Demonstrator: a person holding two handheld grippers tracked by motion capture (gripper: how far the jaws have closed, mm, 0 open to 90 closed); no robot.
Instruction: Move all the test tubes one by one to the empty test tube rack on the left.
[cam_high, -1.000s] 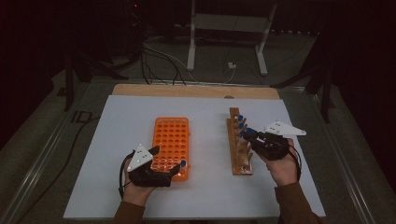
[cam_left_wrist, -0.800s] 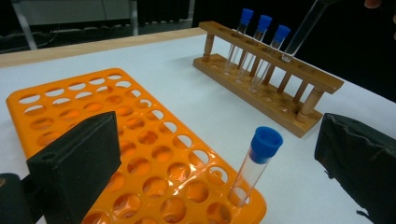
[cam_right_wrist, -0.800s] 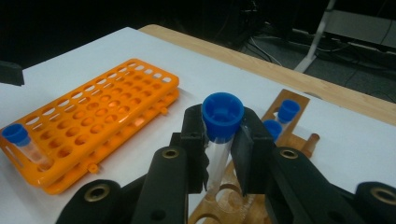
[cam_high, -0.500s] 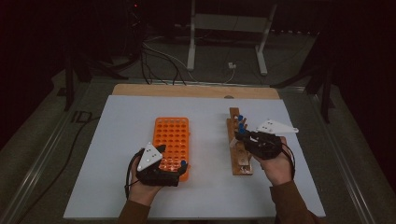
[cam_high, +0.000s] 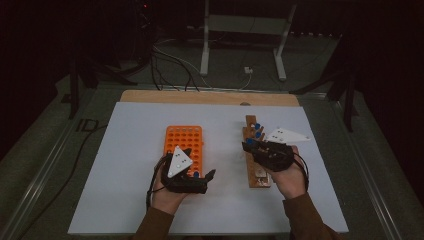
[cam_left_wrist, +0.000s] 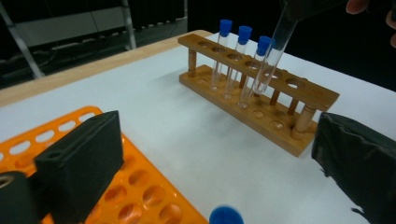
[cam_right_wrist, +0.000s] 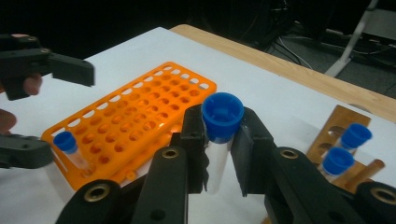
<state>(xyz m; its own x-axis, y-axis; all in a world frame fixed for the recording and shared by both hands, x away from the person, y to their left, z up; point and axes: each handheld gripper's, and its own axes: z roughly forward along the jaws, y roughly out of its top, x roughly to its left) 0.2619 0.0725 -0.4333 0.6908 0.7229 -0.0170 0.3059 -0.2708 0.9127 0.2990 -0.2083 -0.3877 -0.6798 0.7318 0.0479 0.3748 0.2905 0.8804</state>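
My right gripper (cam_right_wrist: 219, 140) is shut on a clear test tube with a blue cap (cam_right_wrist: 220, 122). It holds the tube tilted over the wooden rack (cam_high: 256, 167), beside three capped tubes (cam_left_wrist: 233, 60) that stand in it. In the left gripper view the tube's (cam_left_wrist: 275, 56) lower end reaches the rack's top rail; I cannot tell whether it is in a hole. My left gripper (cam_high: 199, 167) is open at the near end of the orange rack (cam_high: 184, 140). Its jaws stand wide, with nothing between the pads. One blue-capped tube (cam_right_wrist: 69, 145) stands in that rack's near corner.
Both racks rest on a white sheet (cam_high: 125, 165) over a wooden table (cam_high: 200, 96). Beyond the far edge lie cables (cam_high: 175, 60) and a metal stand (cam_high: 240, 35) on a dark floor. White sheet lies bare to the left of the orange rack.
My left gripper has moved right and forward, over the near end of the orange rack. My right gripper has shifted slightly left along the wooden rack, with the tube in it.
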